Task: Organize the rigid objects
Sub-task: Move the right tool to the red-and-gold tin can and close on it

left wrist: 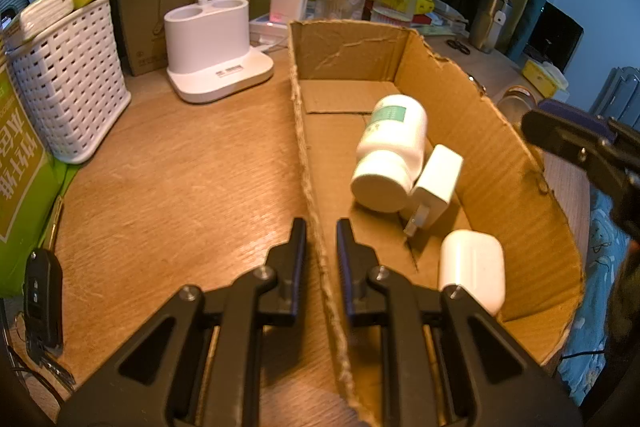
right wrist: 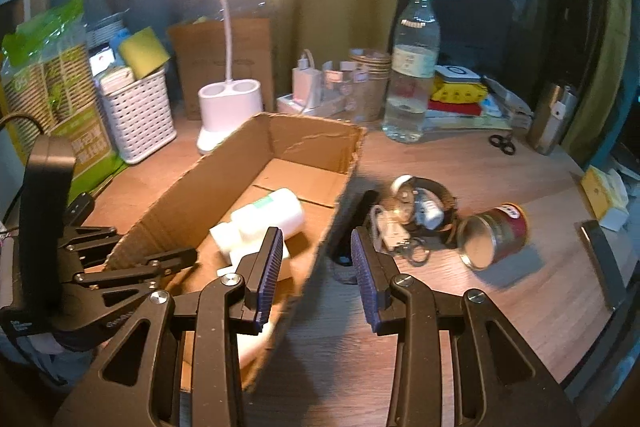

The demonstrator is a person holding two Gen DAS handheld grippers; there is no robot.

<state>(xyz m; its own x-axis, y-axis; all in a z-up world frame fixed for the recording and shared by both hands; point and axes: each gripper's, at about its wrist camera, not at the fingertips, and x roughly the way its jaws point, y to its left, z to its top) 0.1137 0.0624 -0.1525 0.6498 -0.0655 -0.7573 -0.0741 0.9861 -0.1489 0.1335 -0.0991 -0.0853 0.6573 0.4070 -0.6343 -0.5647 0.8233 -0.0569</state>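
Pinching box wall, left tool; right tool parted, empty

Both claws look like the same kit — matte black plastic linkage arms with triangular cutouts, pinned together with round silver screws. The left claw has slim black fingers with ribbed dark blue pads on the inner faces. The right claw shows the pads better — purplish-blue, finely ridged, set in black holders. From the right wrist view, the left one's black body carries small pale lettering, too blurry to read.
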